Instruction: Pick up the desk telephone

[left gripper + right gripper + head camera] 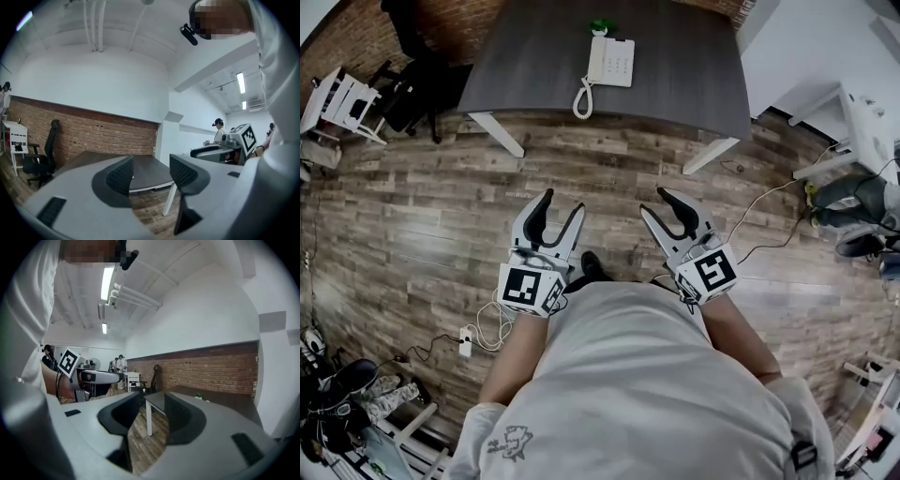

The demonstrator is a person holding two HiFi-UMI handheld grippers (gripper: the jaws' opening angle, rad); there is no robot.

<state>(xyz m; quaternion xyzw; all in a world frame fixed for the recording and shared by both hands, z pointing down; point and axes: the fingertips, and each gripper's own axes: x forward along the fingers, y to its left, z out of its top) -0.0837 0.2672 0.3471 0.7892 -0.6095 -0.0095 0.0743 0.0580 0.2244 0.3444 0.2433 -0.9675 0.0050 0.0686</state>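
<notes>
A white desk telephone (610, 61) with a coiled cord (582, 97) lies on the dark grey table (675, 84) at the top of the head view, far ahead of both grippers. My left gripper (561, 204) is held over the wooden floor, open, nothing between its jaws. My right gripper (655, 200) is beside it, also open and empty. In the left gripper view the left gripper (151, 174) points level toward the table (145, 171). Through the right gripper (152, 413) in its own view I see the table (225, 401); the phone is hard to make out.
A small green item (600, 26) sits behind the phone. A black office chair (417, 66) and a white rack (342, 101) stand left of the table. Cables and a power strip (466, 341) lie on the floor. White furniture (867, 122) stands at right. People stand in the distance.
</notes>
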